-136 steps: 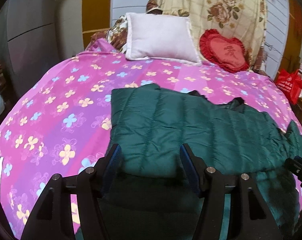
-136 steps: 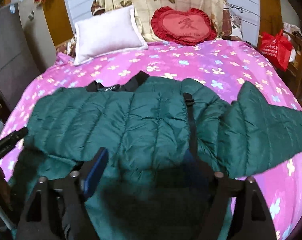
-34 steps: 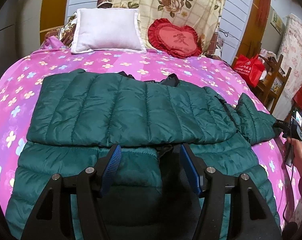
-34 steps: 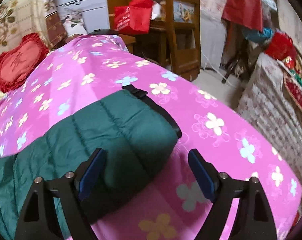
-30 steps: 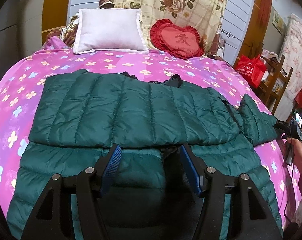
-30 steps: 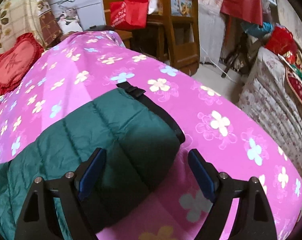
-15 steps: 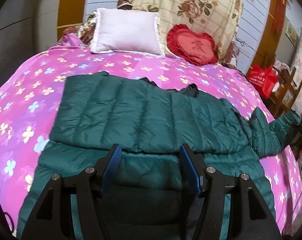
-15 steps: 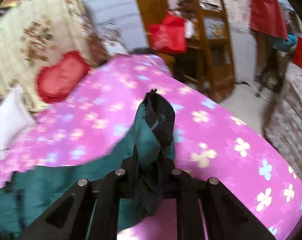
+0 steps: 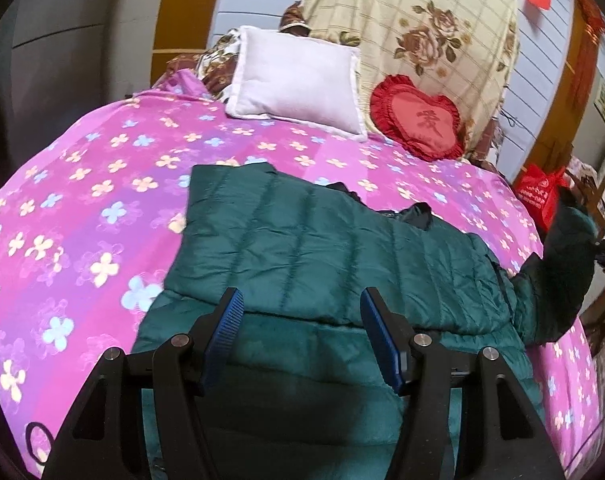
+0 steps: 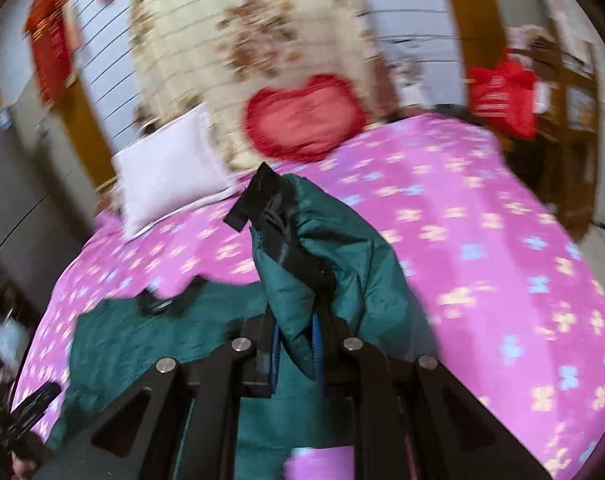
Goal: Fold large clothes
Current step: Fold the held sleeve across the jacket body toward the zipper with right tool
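A dark green quilted jacket (image 9: 322,256) lies spread on the pink flowered bed cover (image 9: 82,208), one sleeve folded across its body. My left gripper (image 9: 300,332) is open and empty, hovering over the jacket's lower half. My right gripper (image 10: 296,346) is shut on the jacket's right sleeve (image 10: 326,248) near its black cuff (image 10: 258,196) and holds it lifted above the bed. In the left wrist view the raised sleeve (image 9: 566,256) stands up at the far right edge.
A white pillow (image 9: 298,80), a red heart cushion (image 9: 418,120) and a rose-patterned blanket (image 9: 414,28) stand at the head of the bed. A red bag (image 9: 540,196) and wooden furniture sit beyond the bed's right side.
My right gripper closed on the sleeve end and lifted it off the bed, swinging toward the jacket body. My left gripper drifted left over the jacket, still open.
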